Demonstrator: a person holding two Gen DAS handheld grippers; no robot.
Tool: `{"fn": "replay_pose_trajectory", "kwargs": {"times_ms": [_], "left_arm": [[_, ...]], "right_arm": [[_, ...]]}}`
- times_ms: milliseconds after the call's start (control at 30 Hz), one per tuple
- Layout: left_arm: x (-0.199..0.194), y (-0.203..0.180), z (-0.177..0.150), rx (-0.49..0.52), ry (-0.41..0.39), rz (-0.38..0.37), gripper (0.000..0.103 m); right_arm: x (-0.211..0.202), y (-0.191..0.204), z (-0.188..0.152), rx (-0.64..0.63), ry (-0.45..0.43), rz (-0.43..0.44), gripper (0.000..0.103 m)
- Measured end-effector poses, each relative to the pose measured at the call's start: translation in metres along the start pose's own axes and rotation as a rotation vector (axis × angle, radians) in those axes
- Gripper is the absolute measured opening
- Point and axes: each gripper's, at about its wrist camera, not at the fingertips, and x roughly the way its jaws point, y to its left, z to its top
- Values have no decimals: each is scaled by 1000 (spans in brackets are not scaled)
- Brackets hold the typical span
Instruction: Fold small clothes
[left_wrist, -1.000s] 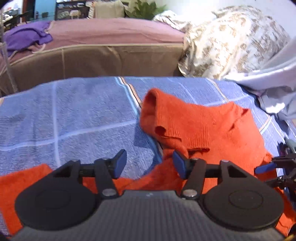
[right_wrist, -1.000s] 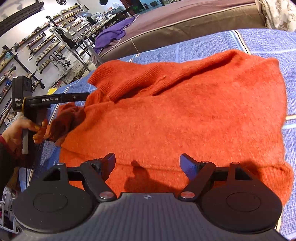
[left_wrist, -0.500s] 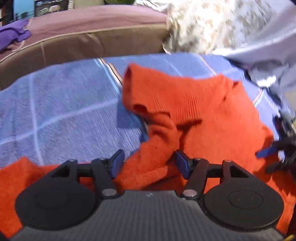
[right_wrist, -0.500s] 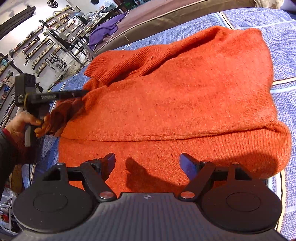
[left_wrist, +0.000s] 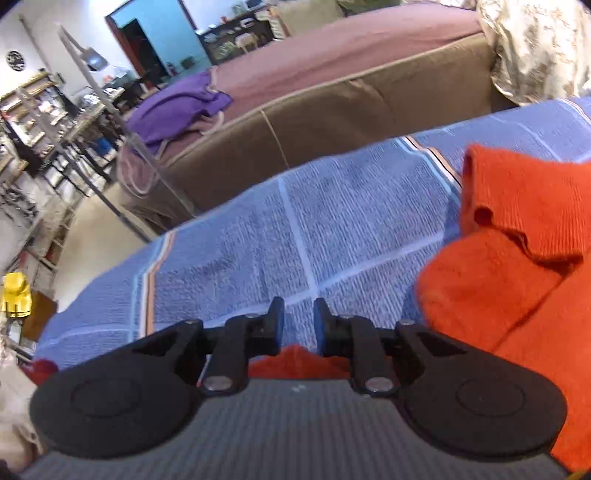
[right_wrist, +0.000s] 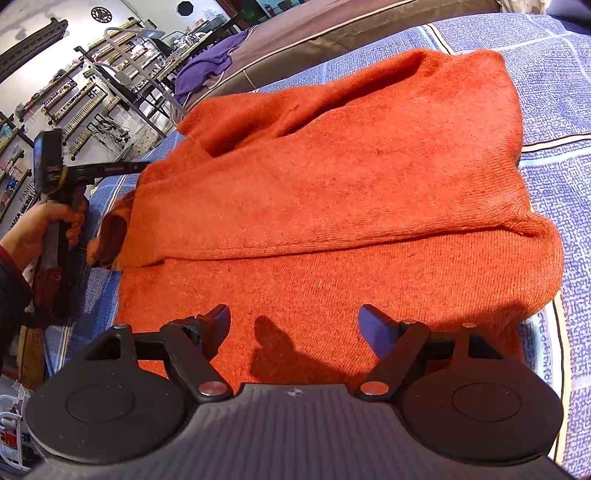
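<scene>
An orange knit sweater (right_wrist: 351, 177) lies on the blue checked blanket (left_wrist: 258, 240), its upper half folded down over the lower half. In the left wrist view its collar and sleeve (left_wrist: 517, 258) fill the right side. My left gripper (left_wrist: 298, 306) is at the sweater's left edge with its jaws closing to a narrow gap. A peak of orange fabric is pinched low between the pads, and blanket shows between the tips. The right wrist view shows a hand (right_wrist: 33, 229) holding that left gripper (right_wrist: 92, 170). My right gripper (right_wrist: 295, 314) hovers open over the sweater's near hem, with nothing between its fingers.
A brown sofa (left_wrist: 332, 122) with a purple garment (left_wrist: 173, 107) stands beyond the blanket's far edge. Floral bedding (left_wrist: 535, 48) sits at the far right. Metal racks and shelves (right_wrist: 74, 99) and a yellow item (left_wrist: 14, 295) stand to the left. Bare blanket stretches left of the sweater.
My left gripper has swung to the left and its jaws have narrowed from wide open around the sleeve. In the right wrist view the sweater has slid slightly away; the right gripper stays open.
</scene>
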Motion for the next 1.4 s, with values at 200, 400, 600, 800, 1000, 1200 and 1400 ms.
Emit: {"fn": "replay_pose_trajectory", "kwargs": {"times_ms": [200, 400, 600, 800, 1000, 1200, 1400], "left_arm": [[-29, 23, -11, -165, -15, 50, 59], [-51, 43, -19, -173, 39, 110, 75], [-84, 43, -34, -211, 23, -7, 85], [-79, -12, -59, 0, 55, 16, 88], [-45, -26, -69, 5, 149, 136, 11], [-144, 36, -32, -230, -175, 289, 10], [-248, 96, -5, -391, -378, 412, 11]], "right_arm": [[-7, 0, -10, 19, -19, 1, 103], [-15, 5, -23, 25, -40, 1, 103], [-23, 6, -34, 40, -58, 3, 103], [-24, 2, -49, 80, -47, -3, 103], [-27, 3, -55, 68, -49, -1, 103], [-31, -4, -62, 72, -59, 9, 103], [-29, -1, -66, 67, -70, 15, 103]]}}
